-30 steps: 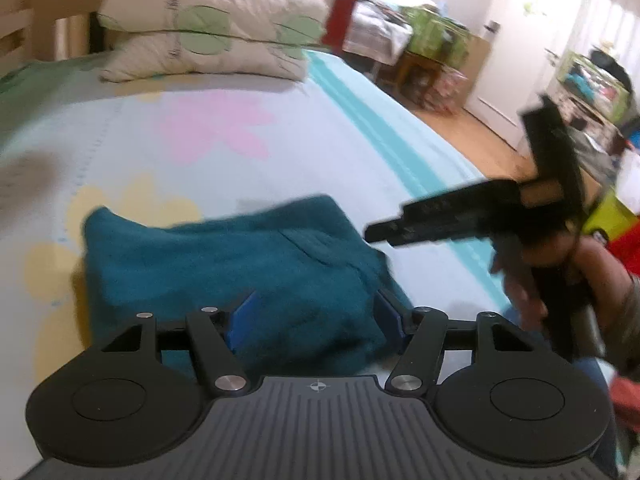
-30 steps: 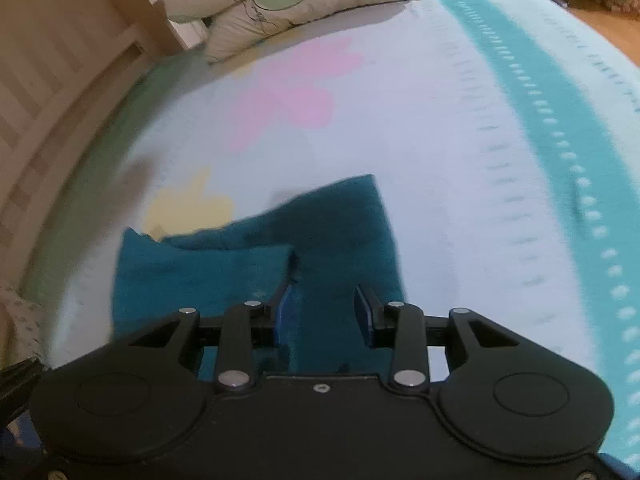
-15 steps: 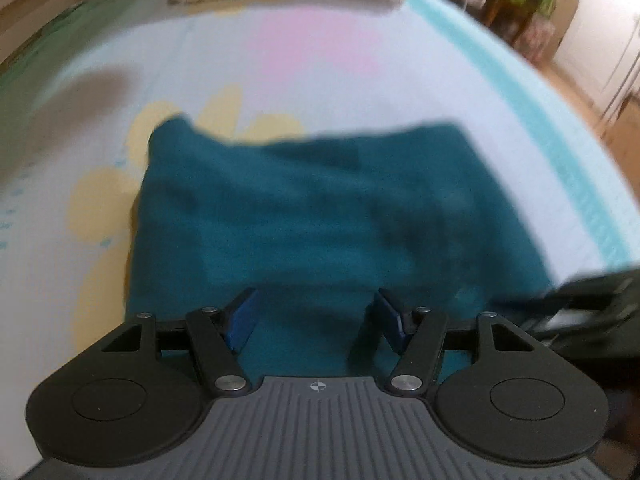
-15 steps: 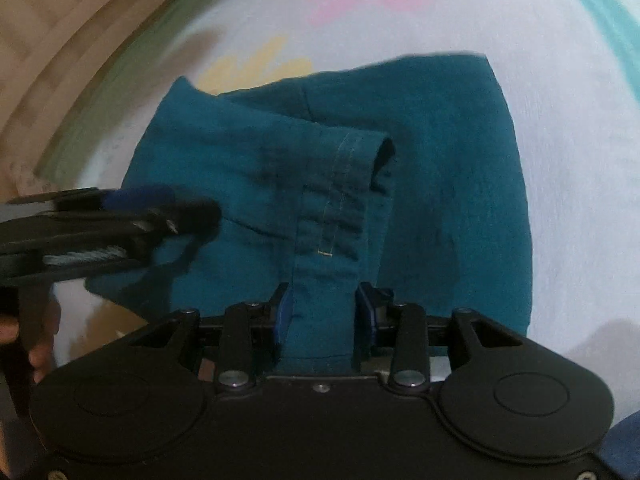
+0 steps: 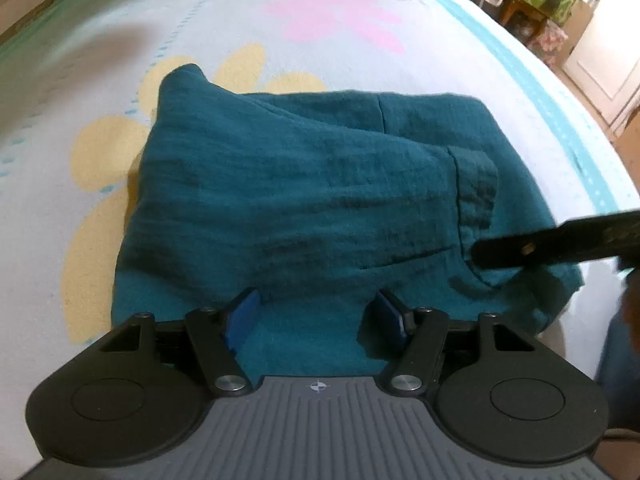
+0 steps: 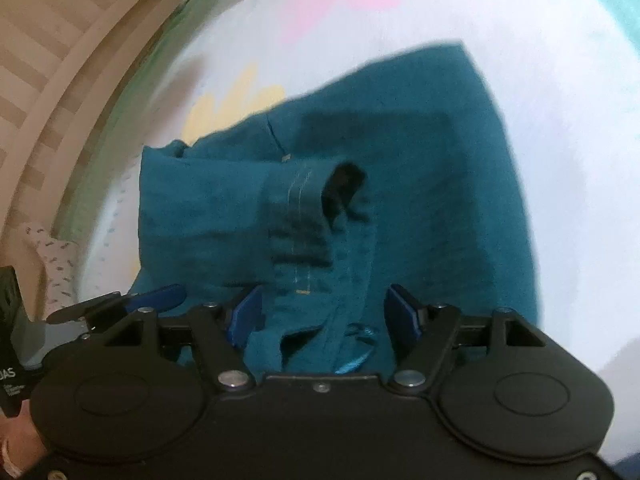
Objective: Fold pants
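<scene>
The teal pants are lying folded into a compact bundle across the middle of the frame on the flowered bedsheet, so the fold looks close to done. The right gripper has just been opening; its blue pads are now standing wide of the bunched hem between them, pressing nothing, likely to let that edge settle. The left gripper is hovering wide open over the bundle's near edge, holding nothing, probably readying to smooth or grab
</scene>
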`<state>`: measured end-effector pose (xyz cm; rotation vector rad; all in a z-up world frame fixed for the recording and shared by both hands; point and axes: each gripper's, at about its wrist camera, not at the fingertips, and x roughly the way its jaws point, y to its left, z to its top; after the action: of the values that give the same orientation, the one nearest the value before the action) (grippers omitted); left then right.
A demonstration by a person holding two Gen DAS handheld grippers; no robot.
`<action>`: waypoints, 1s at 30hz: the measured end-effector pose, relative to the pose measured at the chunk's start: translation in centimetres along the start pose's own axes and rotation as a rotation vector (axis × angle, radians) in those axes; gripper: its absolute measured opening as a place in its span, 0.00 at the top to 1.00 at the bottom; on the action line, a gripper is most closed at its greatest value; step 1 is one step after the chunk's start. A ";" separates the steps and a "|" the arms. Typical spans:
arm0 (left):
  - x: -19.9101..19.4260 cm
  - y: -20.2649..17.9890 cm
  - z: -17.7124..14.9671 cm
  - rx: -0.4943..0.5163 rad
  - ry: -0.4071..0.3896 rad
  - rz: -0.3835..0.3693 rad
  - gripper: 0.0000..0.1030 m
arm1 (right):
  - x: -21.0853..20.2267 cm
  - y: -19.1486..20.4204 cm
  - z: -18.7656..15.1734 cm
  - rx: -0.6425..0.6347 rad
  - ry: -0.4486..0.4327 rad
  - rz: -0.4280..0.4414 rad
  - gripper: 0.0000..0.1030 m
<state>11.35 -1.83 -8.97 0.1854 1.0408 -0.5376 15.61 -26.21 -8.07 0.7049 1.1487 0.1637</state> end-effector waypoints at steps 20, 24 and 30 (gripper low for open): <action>-3.5 3.5 1.3 -0.127 -0.114 0.036 0.40 | -2.3 1.0 3.8 -0.183 -0.073 -0.225 0.67; -2.9 2.8 1.8 -0.089 -0.094 0.036 0.40 | -2.3 -0.8 3.7 -0.072 -0.097 -0.245 0.51; -0.9 1.5 2.9 -0.040 -0.057 0.062 0.39 | -2.6 0.2 3.6 -0.120 -0.196 -0.304 0.35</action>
<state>13.98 -1.35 -6.90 0.1655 0.9865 -0.4634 17.69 -28.74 -5.13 0.4238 1.0346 -0.0917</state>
